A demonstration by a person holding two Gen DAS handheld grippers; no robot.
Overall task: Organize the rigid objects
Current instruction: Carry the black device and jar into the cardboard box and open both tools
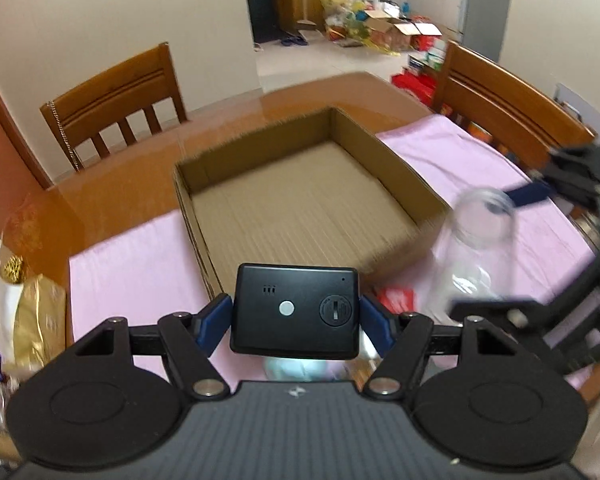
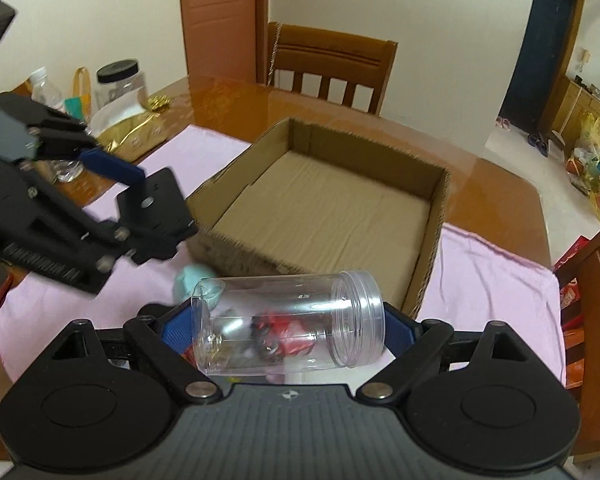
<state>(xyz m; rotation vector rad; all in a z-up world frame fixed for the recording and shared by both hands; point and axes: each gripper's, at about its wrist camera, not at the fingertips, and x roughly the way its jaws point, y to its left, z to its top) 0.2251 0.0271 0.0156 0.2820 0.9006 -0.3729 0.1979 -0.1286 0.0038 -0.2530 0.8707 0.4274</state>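
My left gripper is shut on a flat black device, back side up, held above the pink cloth just short of the empty cardboard box. From the right wrist view the same device hangs at the box's left corner. My right gripper is shut on a clear plastic jar lying crosswise between the blue pads, its open mouth to the right. That jar shows blurred at the right of the left wrist view. Red and pale blue items lie on the cloth under both grippers.
A pink cloth covers the wooden table. Bottles, a black-lidded jar and a gold bag crowd the table's left end. Wooden chairs stand beyond the table.
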